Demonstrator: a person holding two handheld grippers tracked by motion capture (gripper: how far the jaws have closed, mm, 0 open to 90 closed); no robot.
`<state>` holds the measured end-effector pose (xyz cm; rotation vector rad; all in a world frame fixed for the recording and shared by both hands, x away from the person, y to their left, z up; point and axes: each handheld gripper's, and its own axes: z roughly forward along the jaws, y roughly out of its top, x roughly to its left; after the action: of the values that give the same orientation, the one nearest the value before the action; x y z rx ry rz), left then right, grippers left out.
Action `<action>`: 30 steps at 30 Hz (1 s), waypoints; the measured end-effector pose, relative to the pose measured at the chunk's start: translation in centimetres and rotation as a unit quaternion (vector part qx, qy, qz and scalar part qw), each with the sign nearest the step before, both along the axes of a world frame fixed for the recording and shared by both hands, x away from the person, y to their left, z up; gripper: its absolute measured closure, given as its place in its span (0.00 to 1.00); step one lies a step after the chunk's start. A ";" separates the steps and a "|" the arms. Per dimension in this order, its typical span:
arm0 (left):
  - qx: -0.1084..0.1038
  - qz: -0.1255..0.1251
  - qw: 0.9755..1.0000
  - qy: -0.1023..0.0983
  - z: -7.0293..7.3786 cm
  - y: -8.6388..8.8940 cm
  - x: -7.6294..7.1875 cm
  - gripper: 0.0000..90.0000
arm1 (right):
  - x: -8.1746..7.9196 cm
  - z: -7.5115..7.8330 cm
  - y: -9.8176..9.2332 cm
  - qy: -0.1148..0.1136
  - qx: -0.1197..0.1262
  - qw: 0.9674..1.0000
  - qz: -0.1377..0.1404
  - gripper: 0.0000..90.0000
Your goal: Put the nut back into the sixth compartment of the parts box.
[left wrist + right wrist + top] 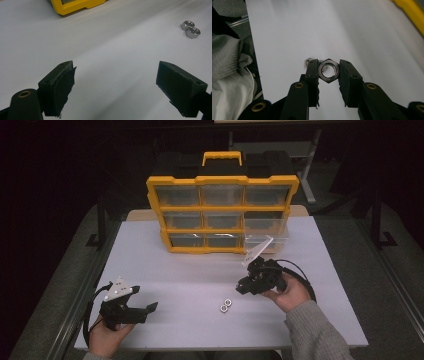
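A: Right gripper (329,71) has a steel hex nut (329,71) pinched between its jaws, held above the white table (200,270), near the right side.

B: And the left gripper (141,307)?

A: Jaws spread wide, holding nothing, near-left. Two more nuts (226,306) lie touching mid-table, in front of the yellow drawer organizer (222,215).

The room is dim, and its far part is lost in near blackness. A white counter (165,270) is lit from above, its top pale and even. A strip of bare wood (137,214) is seen at the counter's far edge. Grey floor (385,285) is seen at both sides. Black stands (100,220) rise by the left and right far corners. Behind, a second table (280,147) on a light metal leg (307,180) is made out faintly.
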<state>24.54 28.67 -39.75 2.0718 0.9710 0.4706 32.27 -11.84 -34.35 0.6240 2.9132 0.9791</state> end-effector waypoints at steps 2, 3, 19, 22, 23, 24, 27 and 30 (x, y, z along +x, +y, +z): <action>0.001 -0.001 1.000 0.000 0.0 0.0 0.0 0.16 | 0.4 1.0 -0.4 -0.007 0.007 1.000 0.002 0.77; -0.001 0.000 1.000 0.000 0.0 0.0 0.0 0.16 | 0.5 1.6 -0.5 -0.008 0.008 1.000 0.001 0.77; 0.001 0.001 1.000 0.001 0.0 0.1 0.0 0.16 | 2.8 7.4 -1.9 -0.021 0.012 1.000 -0.009 0.77; 0.000 0.002 1.000 0.002 0.0 0.2 0.0 0.16 | 3.2 8.2 -2.1 -0.021 0.016 1.000 -0.013 0.77; 0.000 0.002 1.000 0.002 0.0 0.2 0.0 0.16 | 3.3 8.5 -2.2 -0.020 0.016 1.000 -0.016 0.77; 0.001 0.001 1.000 0.003 0.0 0.2 0.0 0.16 | 3.5 8.8 -2.3 -0.022 0.018 0.999 -0.017 0.77; -0.004 0.003 1.000 0.001 0.0 0.2 0.0 0.16 | 4.0 9.8 -2.5 -0.022 0.020 0.999 -0.021 0.77; -0.007 0.004 1.000 0.001 0.0 0.2 0.0 0.16 | 4.4 10.6 -2.7 -0.023 0.023 0.999 -0.027 0.77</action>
<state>24.50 28.84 -39.76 2.0563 0.9814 0.4657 36.70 -14.49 -23.71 0.6682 2.8253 1.0433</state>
